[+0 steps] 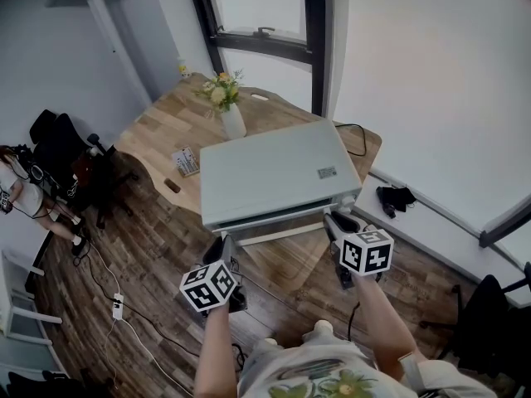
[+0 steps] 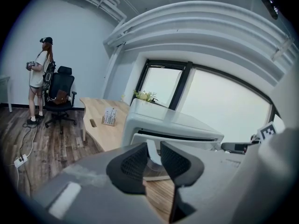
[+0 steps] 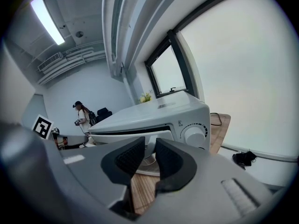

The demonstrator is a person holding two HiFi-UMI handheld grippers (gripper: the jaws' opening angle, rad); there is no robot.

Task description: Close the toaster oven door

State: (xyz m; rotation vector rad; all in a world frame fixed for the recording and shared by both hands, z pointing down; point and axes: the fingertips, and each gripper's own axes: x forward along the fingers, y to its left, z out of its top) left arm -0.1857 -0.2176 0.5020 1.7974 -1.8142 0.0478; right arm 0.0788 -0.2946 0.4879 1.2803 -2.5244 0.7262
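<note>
toaster oven on a table, door nearly shut, a thin gap left on top. left gripper and right gripper jaws each pinch the door's edge.

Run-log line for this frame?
toaster oven door: ajar, not yet closed | left gripper: shut on door handle | right gripper: shut on door handle

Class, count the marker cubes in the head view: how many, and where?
2. The left cube rides on the left claw, bottom centre; the right cube on the right claw, beside the toaster oven's front corner. None looks hidden.
</note>
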